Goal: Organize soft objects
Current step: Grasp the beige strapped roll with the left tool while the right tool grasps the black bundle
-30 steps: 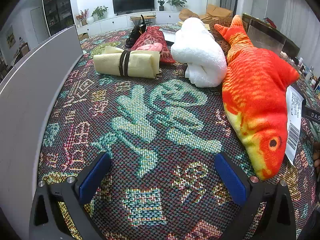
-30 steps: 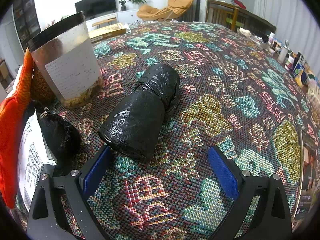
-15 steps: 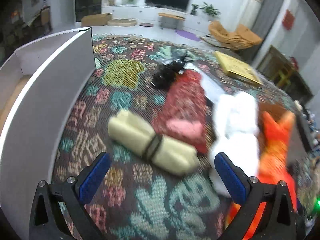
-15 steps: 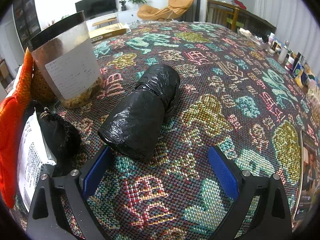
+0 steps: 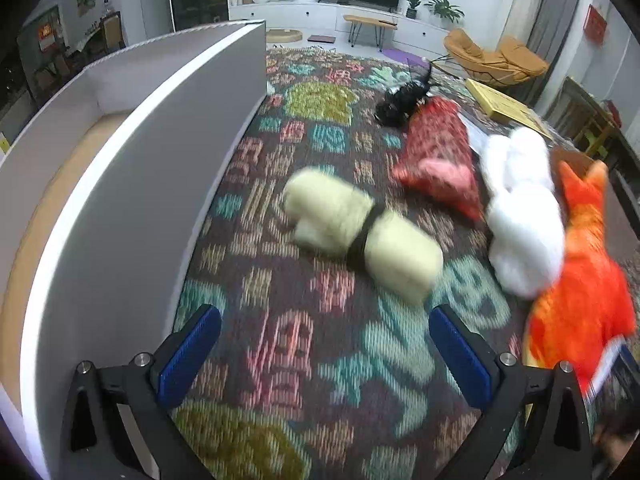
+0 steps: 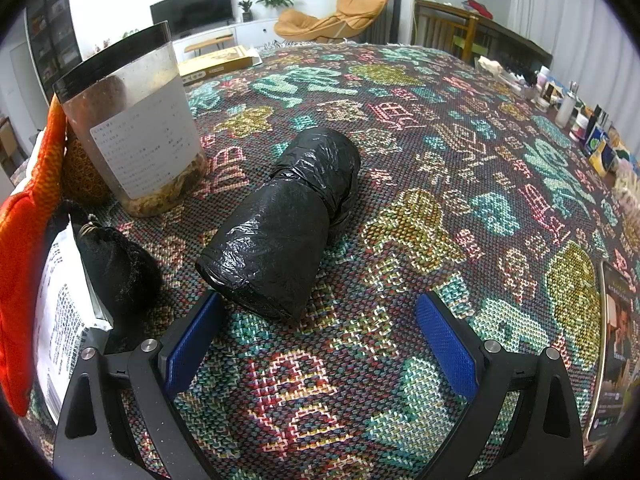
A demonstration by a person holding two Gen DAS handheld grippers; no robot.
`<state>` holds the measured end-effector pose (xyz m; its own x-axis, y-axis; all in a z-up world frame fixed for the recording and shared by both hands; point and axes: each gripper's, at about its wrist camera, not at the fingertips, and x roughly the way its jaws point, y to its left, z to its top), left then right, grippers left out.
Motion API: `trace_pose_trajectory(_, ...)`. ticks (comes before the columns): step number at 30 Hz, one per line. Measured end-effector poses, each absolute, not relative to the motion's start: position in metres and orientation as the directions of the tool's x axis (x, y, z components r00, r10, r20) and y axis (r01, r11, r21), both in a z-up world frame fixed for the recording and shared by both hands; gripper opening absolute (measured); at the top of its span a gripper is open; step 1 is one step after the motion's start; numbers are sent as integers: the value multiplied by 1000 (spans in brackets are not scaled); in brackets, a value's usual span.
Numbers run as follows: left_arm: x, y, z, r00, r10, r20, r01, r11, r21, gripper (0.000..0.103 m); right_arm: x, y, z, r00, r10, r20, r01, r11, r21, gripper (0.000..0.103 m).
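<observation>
In the left wrist view a cream rolled cloth tied with a black band lies on the patterned table cover, ahead of my open, empty left gripper. Behind it lie a red pouch, a white plush and an orange fish plush. A white box stands at the left, its inside open. In the right wrist view a black plastic-wrapped roll lies just ahead of my open, empty right gripper. A small black pouch lies left of it.
A clear jar with a black lid stands behind the black roll. A white labelled packet and the fish plush's orange edge lie at the left. A yellow flat box lies far back. Small bottles line the right table edge.
My left gripper has swung left and away from the fish plush, so the rolled cloth and the white box now fill its view. The right gripper has not moved.
</observation>
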<state>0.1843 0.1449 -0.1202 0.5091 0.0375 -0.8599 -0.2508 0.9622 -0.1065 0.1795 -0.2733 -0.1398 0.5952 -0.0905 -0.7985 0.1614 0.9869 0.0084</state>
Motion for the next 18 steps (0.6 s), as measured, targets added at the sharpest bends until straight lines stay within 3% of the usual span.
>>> trace_pose_trajectory(4,177,142,-115,541,-49,-840,-228,952,-202,103,179,-273,-140,595,-91,-799,162,987,8,98)
trace_pose_trajectory(10,249,150,-129,528,-123,-840,-275,912,-306,103,179,-273,-140,595,-91,-798,162,987,8,98)
trace_pose_trajectory(16,288,145,-146,481,-29,-876,-227,961,-156,101,179,-273,-140,595,-92,-799,162,987,7,98)
trace_pose_trajectory(17,286,141,-147,480,-6,-878,-201,973,-116,97,179,-273,-140,595,-92,-798,162,987,7,98)
trace_pose_trajectory(18,281,138,-146,494,21,-869,-182,980,-80,85,179,-273,-140,595,-92,-798,162,987,8,98)
